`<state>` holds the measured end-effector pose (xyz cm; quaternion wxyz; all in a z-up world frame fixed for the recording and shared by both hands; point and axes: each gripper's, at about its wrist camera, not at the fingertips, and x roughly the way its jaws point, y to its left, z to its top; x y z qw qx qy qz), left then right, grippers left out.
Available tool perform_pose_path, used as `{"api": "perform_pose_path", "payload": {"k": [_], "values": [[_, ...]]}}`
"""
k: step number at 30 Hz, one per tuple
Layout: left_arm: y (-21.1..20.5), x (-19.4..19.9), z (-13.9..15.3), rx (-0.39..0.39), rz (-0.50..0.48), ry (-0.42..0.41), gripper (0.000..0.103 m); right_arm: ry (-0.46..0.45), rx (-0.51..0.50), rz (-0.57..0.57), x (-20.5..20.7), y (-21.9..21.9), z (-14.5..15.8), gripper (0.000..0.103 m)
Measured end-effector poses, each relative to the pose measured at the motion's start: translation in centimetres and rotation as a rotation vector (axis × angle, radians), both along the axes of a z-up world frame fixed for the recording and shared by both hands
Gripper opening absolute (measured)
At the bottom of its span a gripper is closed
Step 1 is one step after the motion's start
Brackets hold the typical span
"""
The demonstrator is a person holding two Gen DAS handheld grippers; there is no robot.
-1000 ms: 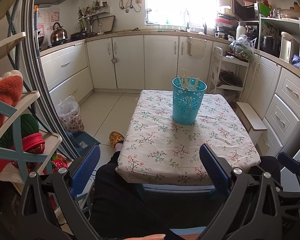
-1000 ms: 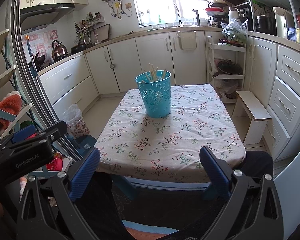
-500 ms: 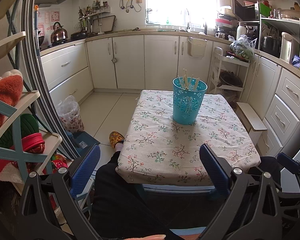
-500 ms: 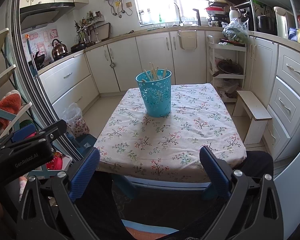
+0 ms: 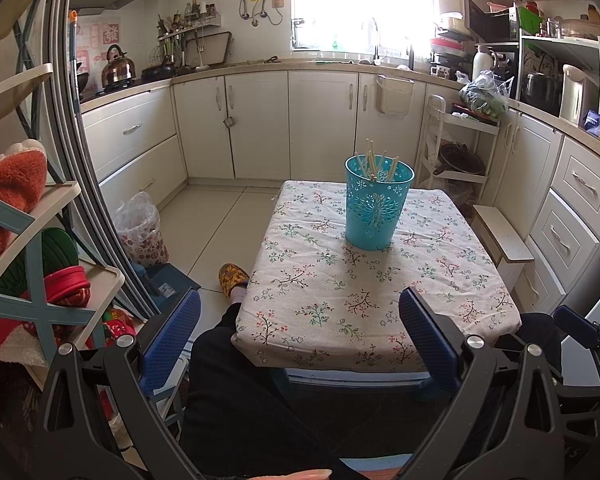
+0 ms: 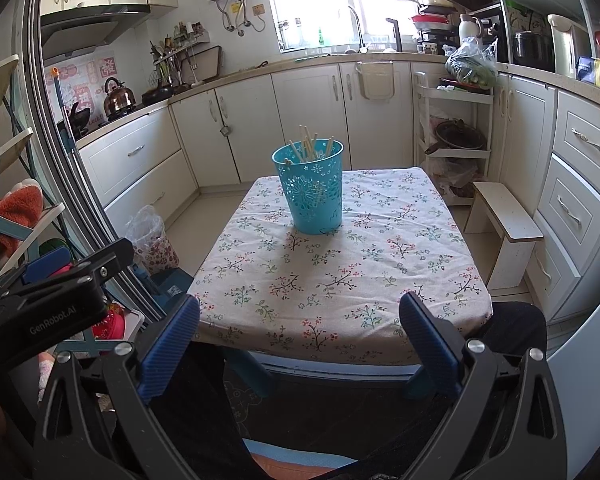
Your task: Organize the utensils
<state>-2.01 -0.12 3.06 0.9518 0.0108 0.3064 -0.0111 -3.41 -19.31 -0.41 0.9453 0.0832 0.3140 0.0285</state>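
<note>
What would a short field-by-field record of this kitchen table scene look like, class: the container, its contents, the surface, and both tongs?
container: teal perforated plastic bucket, upright on the table's far half
contents: pale wooden chopsticks, standing loosely, tips above the rim
surface: small table under a floral-print cloth, otherwise bare
left tongs: open, holding nothing, at the near edge
right tongs: open, holding nothing, at the near edge
contact: neither tongs touches the bucket

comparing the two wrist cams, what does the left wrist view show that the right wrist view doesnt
Only the left wrist view shows a yellow patterned slipper on the floor. Only the right wrist view shows the left claw's black body beside the table. Both show the teal cup holding chopsticks, upright on the floral tablecloth, and an open, empty claw.
</note>
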Motion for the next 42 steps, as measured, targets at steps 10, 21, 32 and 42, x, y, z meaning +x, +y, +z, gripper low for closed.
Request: {"api": "perform_pose_path", "payload": {"k": [10,21,32,42], "values": [[-0.05,0.14,-0.13,0.003,0.001,0.006,0.096,0.007,0.000,0.004,0.25,-0.23,-0.40,0.096],[-0.50,0.49,-0.61,0.007,-0.001,0.017,0.096,0.017,0.005,0.006,0.46,-0.66,-0.75,0.096],[-0.44,0.48,-0.63,0.003,-0.003,0.018,0.096,0.011,-0.003,0.006,0.29,-0.65,-0.68,0.096],[-0.71,0.35,-0.92,-0.001,-0.003,0.021,0.096,0.014,-0.007,-0.001,0.29,-0.77,-0.62,0.096]]}}
